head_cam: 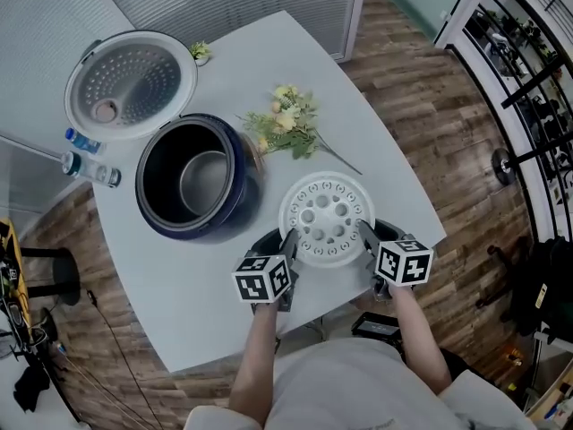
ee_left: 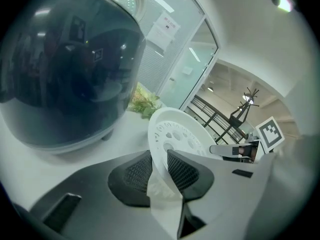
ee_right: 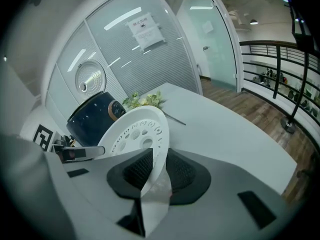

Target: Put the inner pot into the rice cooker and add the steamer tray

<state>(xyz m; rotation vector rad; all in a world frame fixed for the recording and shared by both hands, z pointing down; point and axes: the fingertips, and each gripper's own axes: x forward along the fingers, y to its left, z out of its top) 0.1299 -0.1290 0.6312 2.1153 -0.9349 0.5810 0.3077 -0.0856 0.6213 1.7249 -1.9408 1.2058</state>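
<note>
White tabletop (head_cam: 376, 150) fills most of the head view. Dark blue rice cooker (head_cam: 157, 213) sits at far left with its lid (head_cam: 130, 83) swung open behind it, so the mouth is free for loading. Metal inner pot (head_cam: 204, 182) is already down inside the cooker, so that half of the task looks done.

White perforated steamer tray (head_cam: 327, 218) is at the near edge of the tabletop, right of the cooker and apart from it. It is gripped on two opposite sides, probably to keep the flat disc level for the carry. Dark shadow under its near rim suggests it is just off the surface, though I can't be sure.

Left claw (head_cam: 288, 245) is clenched on the tray's left rim, and its own view shows the rim pinched between the black pads (ee_left: 182, 171). Right claw (head_cam: 365, 236) is clamped on the right rim in the same way, rim between its pads (ee_right: 137, 169).

Both forearms reach in from the near edge, roughly parallel. The claws point away and down, marker cubes up.

Yellow flowers (head_cam: 286, 124) lie far of the tray. Two bottles (head_cam: 89, 168) lie at the far left edge.
</note>
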